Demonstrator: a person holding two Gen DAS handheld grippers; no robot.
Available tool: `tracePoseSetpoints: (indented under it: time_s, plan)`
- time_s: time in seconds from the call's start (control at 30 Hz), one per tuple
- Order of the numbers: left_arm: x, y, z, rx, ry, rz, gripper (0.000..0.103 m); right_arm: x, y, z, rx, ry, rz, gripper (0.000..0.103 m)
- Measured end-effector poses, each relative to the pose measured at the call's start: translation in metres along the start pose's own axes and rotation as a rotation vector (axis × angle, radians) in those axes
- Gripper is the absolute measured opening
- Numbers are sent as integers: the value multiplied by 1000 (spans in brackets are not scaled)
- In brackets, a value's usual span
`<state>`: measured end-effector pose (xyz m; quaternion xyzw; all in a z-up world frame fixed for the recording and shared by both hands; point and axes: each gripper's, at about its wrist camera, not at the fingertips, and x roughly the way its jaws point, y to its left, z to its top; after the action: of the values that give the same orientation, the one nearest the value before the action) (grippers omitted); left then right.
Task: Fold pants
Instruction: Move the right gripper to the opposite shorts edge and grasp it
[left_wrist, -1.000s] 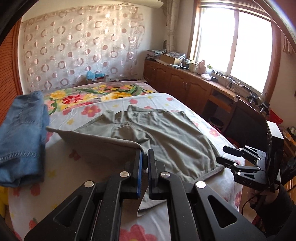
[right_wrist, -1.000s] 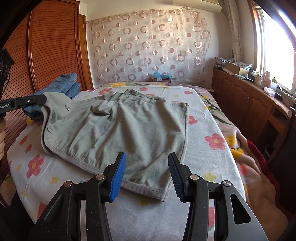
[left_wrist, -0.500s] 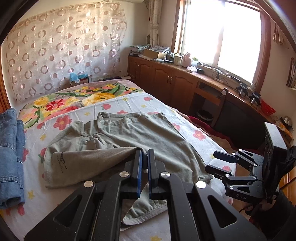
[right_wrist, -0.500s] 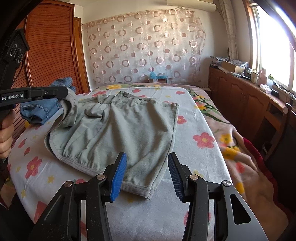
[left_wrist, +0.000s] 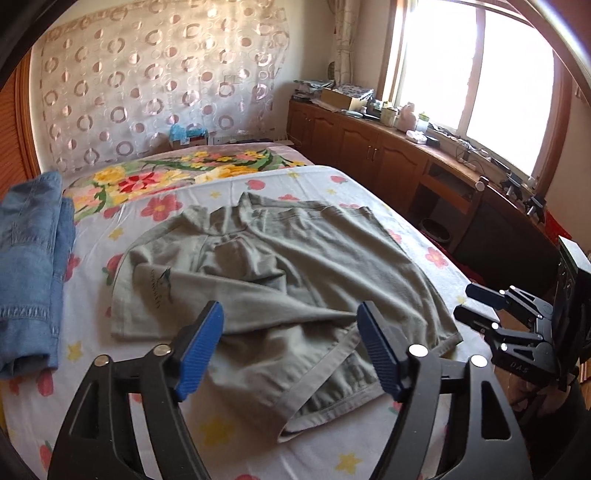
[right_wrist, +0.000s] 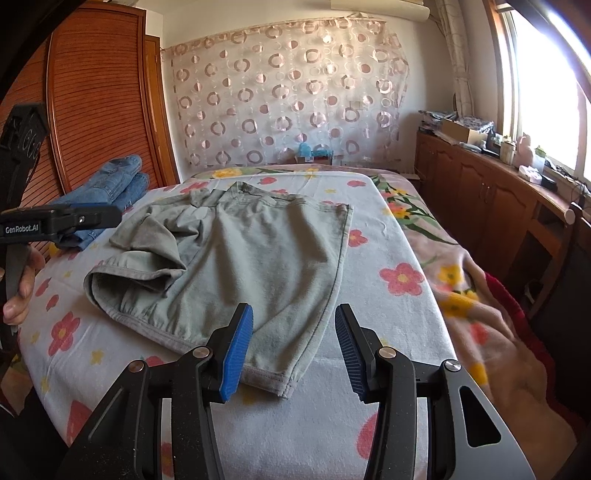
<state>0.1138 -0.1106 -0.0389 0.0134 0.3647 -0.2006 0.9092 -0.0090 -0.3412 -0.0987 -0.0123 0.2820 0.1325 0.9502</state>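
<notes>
Left gripper (left_wrist: 290, 345): jaws had just opened wide, dropping the pants (left_wrist: 295, 266) leg, nothing between them.
Right gripper (right_wrist: 293, 345): half-open, empty, hem at 12 o'clock.
Fold: first fold laid.

Grey-green pants (left_wrist: 295, 266), floral bedsheet (left_wrist: 332, 461)

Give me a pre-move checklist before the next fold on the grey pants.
1. Left gripper released: ok, jaws just opened, nothing between them.
2. Right gripper free: ok, jaws open above the hem, holding nothing.
3. Grey pants folded leg over leg: ok.
4. Fold lying flat: not ok, top layer bunched and wrinkled at the left.
5. Folded jeans clear of the pants: ok.
6. Bed sheet free beside the pants: ok.
</notes>
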Motion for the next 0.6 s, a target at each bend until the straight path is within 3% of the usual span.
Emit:
tracePoseSetpoints:
  time_s: [0.3,0.6]
  plan:
    - [9,37,-36,-35,68,102,78,8,18,8,-26,1,43,47]
    - [19,48,-54,-55,125,119,78,25,44,22,-87,4,106,43]
